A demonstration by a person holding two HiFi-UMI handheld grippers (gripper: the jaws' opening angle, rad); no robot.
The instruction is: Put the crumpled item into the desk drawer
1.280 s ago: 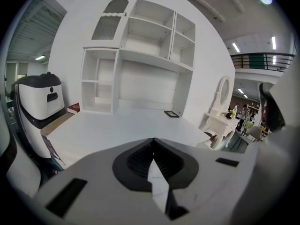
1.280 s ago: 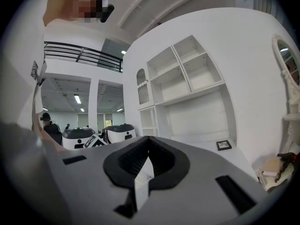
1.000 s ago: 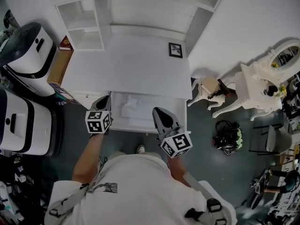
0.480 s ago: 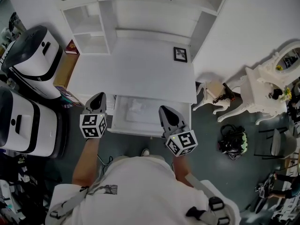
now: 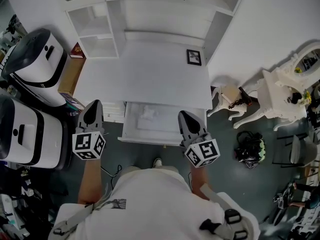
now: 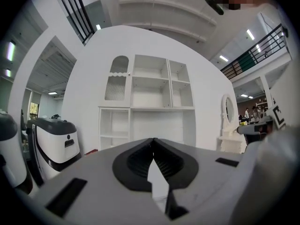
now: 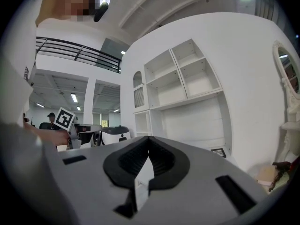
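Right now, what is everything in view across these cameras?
desk: one, white, centre
drawer: one, white, open under the desk's front edge
crumpled item: one, white, inside the drawer
picture frame: one, black, desk's right rear
shelves: one unit, white, behind the desk
machines: two, white and black, left of the desk
dressing table: one, white, far right
bag: one, black, floor at right
left gripper: one, grey, shut, left of the drawer
right gripper: one, grey, shut, at the drawer's right end
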